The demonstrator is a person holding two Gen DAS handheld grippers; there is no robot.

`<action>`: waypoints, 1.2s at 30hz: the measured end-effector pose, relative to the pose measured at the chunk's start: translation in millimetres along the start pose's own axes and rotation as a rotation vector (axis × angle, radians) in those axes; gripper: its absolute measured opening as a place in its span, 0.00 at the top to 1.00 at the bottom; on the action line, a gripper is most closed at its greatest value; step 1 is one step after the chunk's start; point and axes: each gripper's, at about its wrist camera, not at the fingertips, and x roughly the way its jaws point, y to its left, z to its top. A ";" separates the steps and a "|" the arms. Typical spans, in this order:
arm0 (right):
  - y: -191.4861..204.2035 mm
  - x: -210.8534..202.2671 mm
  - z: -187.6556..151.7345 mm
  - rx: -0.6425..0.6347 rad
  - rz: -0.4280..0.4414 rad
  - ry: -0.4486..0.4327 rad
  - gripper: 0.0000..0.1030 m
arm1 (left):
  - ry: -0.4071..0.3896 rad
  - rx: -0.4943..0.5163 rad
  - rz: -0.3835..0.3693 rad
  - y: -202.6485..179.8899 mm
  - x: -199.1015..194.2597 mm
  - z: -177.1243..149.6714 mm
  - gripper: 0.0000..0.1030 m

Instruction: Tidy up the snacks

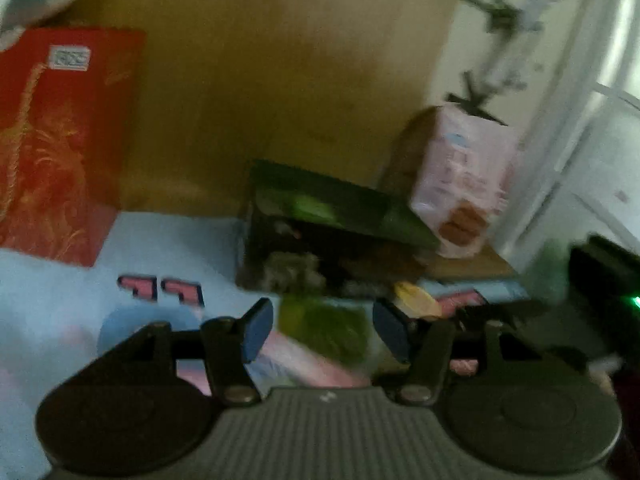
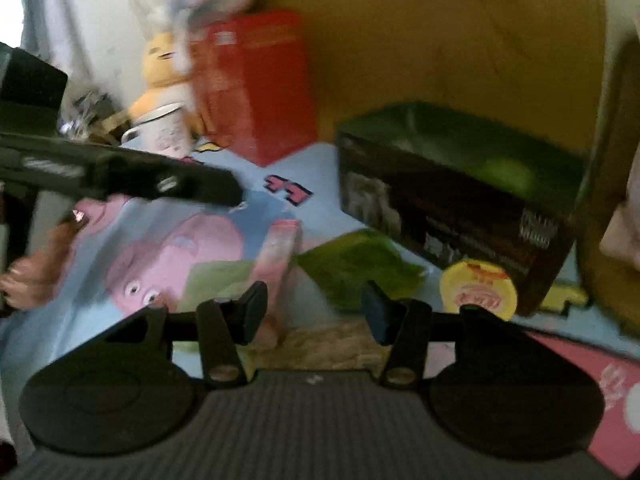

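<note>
Both claws hang above the table with their jaws parted and nothing between them: the left claw (image 1: 323, 330) and the right claw (image 2: 314, 312) each look down on loose snacks, seemingly poised to pick one. Those snacks lie scattered on the cartoon-printed blue cloth (image 2: 100, 320) in front of one open dark green box (image 2: 460, 200), which I take to be where they belong, since it sits with its mouth up just behind them. Counting what the blur allows: one green packet (image 2: 356, 268), one long pink packet (image 2: 280, 256), and one round yellow-lidded cup (image 2: 478, 286) right against the box's front. One tall red box (image 1: 52, 140) and one pink snack bag (image 1: 464, 184) stand upright by the wooden back panel, clear of the work.
</note>
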 end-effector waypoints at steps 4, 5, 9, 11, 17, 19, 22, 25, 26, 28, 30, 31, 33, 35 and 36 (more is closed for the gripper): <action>-19.6 12.2 0.2 0.105 -0.043 0.030 0.47 | 0.120 -0.005 -0.001 10.3 54.7 6.1 0.50; -21.5 12.4 -1.7 0.100 -0.078 0.040 0.47 | 0.146 0.014 0.015 10.3 59.9 -0.8 0.57; -32.6 3.0 -13.8 0.092 -0.125 0.038 0.48 | 0.166 0.100 0.062 1.2 40.2 -19.1 0.57; -34.9 -2.5 -16.5 0.082 -0.117 0.013 0.47 | 0.203 0.051 -0.032 2.9 22.8 -24.0 0.56; -39.6 17.4 -10.7 0.116 -0.063 -0.020 0.40 | 0.170 -0.001 -0.019 3.6 30.7 -7.2 0.25; -33.3 26.4 -5.1 0.103 -0.056 -0.029 0.39 | 0.208 -0.065 -0.005 17.6 51.8 -4.0 0.29; -23.4 31.1 -0.6 0.064 -0.034 -0.027 0.59 | 0.187 -0.136 -0.056 31.6 64.8 -10.2 0.31; -28.3 31.3 -1.6 0.109 0.029 -0.034 0.96 | 0.175 -0.173 -0.087 37.5 60.6 -17.7 0.40; -29.4 31.1 -2.3 0.124 0.034 -0.041 0.96 | 0.170 -0.188 -0.092 39.5 57.6 -21.0 0.46; -32.0 28.2 -3.5 0.156 0.044 -0.068 0.97 | 0.173 -0.223 -0.125 43.3 52.7 -28.7 0.55; -32.4 23.0 -2.9 0.182 0.049 -0.098 0.97 | 0.170 -0.254 -0.154 45.4 46.4 -35.5 0.60; -31.2 20.6 -1.6 0.184 0.055 -0.110 0.97 | 0.164 -0.262 -0.157 44.7 42.3 -36.3 0.63; -27.8 14.6 2.2 0.176 0.048 -0.126 0.97 | 0.151 -0.283 -0.169 40.3 39.1 -35.2 0.73; -24.6 7.3 7.5 0.166 0.036 -0.153 0.97 | 0.137 -0.293 -0.198 34.6 34.7 -27.8 0.76; -24.6 1.9 10.8 0.163 0.030 -0.171 0.97 | 0.128 -0.282 -0.209 29.5 33.2 -22.4 0.77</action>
